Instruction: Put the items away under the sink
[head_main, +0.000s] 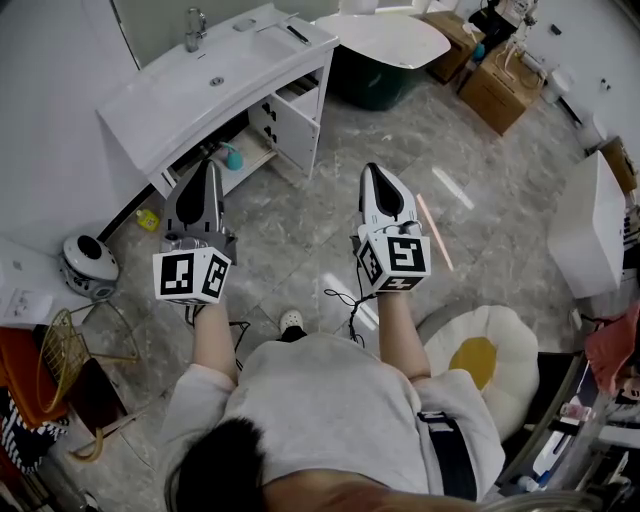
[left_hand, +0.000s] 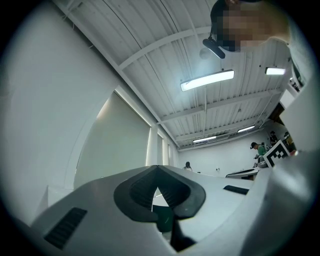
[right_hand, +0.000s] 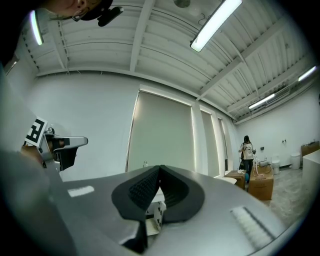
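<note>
**Teal item shelved, both grippers empty**

Teal catches the eye first: a small teal item (head_main: 232, 156) sits on the shelf of the open cabinet (head_main: 256, 158) under the white sink (head_main: 215, 85), just beside the open door (head_main: 296, 126). That reads as at least one piece put away.

Outward from there, a small yellow thing (head_main: 148, 219) lies on the floor (head_main: 330, 225) at the foot of the vanity. It may be an item left to stow, but it is too small to identify.

The left gripper (head_main: 211, 165) hangs in front of the cabinet opening. Its fingers (left_hand: 137, 192) are pressed together with nothing between them. The right gripper (head_main: 372, 170) is alongside over bare floor, and its fingers (right_hand: 140, 192) are likewise closed on nothing.

My call is that the task is partway or nearly done. What remains is fetching any leftover item, and perhaps shutting the doors.
</note>
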